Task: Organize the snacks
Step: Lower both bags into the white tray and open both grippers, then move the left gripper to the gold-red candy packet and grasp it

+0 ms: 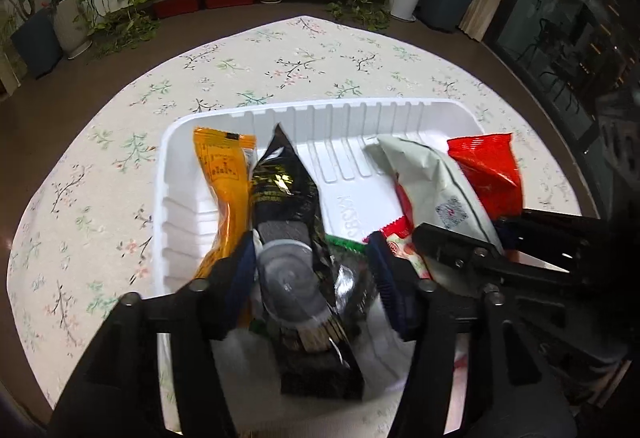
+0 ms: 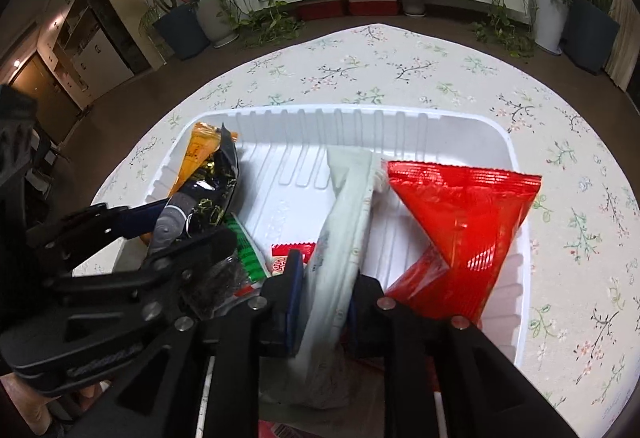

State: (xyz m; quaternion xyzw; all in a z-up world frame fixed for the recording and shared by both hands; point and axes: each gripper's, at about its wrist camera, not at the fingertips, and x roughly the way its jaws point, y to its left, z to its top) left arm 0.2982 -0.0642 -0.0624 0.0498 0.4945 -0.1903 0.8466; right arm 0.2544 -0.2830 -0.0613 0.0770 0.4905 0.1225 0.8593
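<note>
My left tongs (image 1: 312, 262) stand spread around the glossy black snack packet (image 1: 286, 194); my right tongs (image 2: 324, 286) pinch the pale grey-white wrapper (image 2: 340, 238). Both packets run lengthwise away from me inside the ribbed white plastic tray (image 1: 320, 110), alongside orange (image 1: 222, 174) and red (image 2: 460, 230) packets, on the floral-clothed counter (image 1: 280, 58).

Tray: white ribbed tray (image 1: 400, 114) on a floral cloth (image 1: 280, 54).
Left gripper: left gripper (image 1: 312, 270) over the tray's near end, jaws apart, a black packet (image 1: 286, 182) between them; the left pad (image 1: 240, 270) is at its edge, the right pad stands clear.
Left side: orange packet (image 1: 222, 174) lying against the black one.
Right side: pale packet (image 1: 436, 182), red packet (image 1: 488, 166) just behind it.
Right gripper: right gripper (image 1: 480, 250) reaches in from the right, at the pale packet.
</note>
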